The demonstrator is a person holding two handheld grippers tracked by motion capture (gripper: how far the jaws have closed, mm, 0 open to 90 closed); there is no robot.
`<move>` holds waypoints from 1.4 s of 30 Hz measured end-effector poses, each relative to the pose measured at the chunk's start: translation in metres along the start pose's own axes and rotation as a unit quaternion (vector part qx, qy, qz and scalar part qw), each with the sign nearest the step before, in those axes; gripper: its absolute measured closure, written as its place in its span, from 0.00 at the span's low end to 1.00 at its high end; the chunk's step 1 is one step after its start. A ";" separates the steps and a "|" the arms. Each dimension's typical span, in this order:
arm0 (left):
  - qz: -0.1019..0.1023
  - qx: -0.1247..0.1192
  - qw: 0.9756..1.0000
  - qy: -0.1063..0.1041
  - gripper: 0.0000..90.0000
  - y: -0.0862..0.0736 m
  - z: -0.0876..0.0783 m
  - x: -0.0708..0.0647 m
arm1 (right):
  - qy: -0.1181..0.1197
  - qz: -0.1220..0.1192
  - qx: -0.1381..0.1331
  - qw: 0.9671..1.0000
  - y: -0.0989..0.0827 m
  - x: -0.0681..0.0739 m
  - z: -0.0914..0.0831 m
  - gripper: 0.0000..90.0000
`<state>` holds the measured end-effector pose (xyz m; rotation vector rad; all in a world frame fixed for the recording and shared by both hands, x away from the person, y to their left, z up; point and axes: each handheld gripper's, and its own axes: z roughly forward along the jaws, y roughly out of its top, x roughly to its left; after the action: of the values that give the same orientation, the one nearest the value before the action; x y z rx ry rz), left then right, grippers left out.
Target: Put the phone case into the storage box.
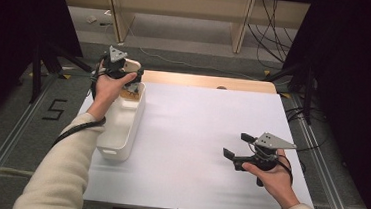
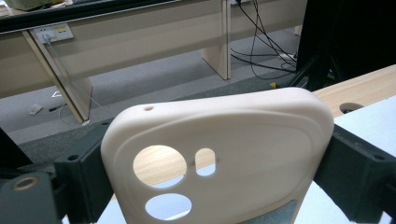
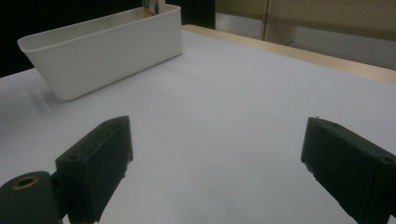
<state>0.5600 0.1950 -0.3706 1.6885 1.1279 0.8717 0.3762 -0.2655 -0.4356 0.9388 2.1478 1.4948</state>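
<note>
Fingers of my left gripper [image 2: 219,186] clamp the cream phone case [image 2: 219,154] by its sides, above the far end of the white bin [image 1: 121,129] at the desk's [image 1: 196,135] left, probably to lift it out. My right gripper [image 1: 238,145] waits near right with fingers wide, holding nothing.

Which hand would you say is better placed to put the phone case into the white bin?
Left, probably: its fingers already clamp the phone case above the white bin. The right gripper rests open, away from it.

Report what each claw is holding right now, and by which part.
The left claw grips a cream phone case across its width, one jaw on each long side edge, above the white bin. The right claw is open and holds nothing.
</note>
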 end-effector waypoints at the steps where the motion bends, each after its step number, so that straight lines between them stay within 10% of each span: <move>1: 0.001 0.000 1.000 0.000 0.11 0.000 0.000 0.000 | 0.000 0.000 0.001 1.000 0.000 0.000 0.000 0.11; 42: -0.006 0.019 1.000 0.003 0.10 -0.010 0.011 0.000 | 0.002 0.001 0.004 1.000 0.000 0.000 0.000 0.11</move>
<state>0.5669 0.1939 -0.3832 1.7092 1.1653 0.8530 0.3760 -0.2650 -0.4362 0.9407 2.1585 1.4919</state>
